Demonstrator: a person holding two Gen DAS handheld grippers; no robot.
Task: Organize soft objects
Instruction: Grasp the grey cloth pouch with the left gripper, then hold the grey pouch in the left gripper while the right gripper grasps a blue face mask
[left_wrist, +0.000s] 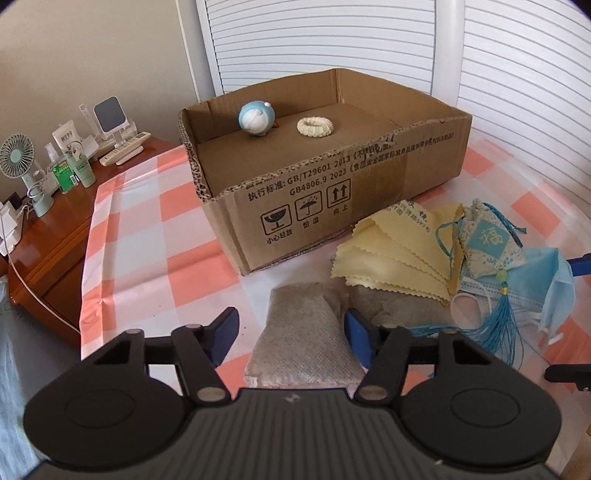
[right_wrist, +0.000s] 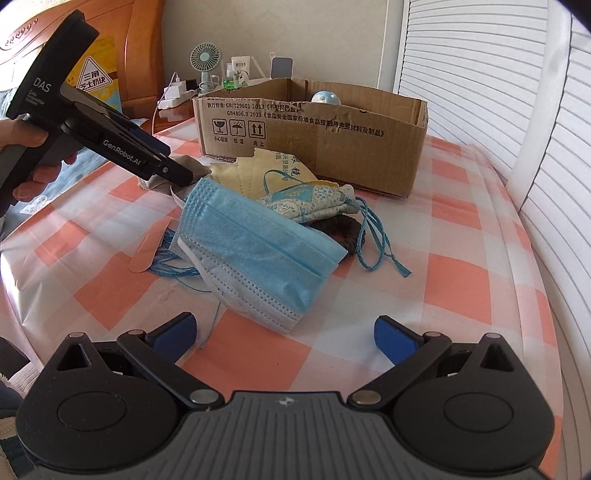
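Honestly, with my left gripper (left_wrist: 291, 328) half-closed around the grey pouch (left_wrist: 303, 332) near the cardboard box (left_wrist: 332, 192) and my right gripper (right_wrist: 284, 332) wide and empty, I fear one pad isn't touching, so it slips out.

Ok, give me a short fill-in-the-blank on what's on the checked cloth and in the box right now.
1. The open cardboard box holds a round blue-and-white toy and a cream knitted ____.
2. The grey fabric pouch lies between the jaws of the ____ gripper.
3. The pleated face mask is coloured ____.
4. The scallop-edged cloths are coloured ____.

Missing: ring; left; blue; yellow
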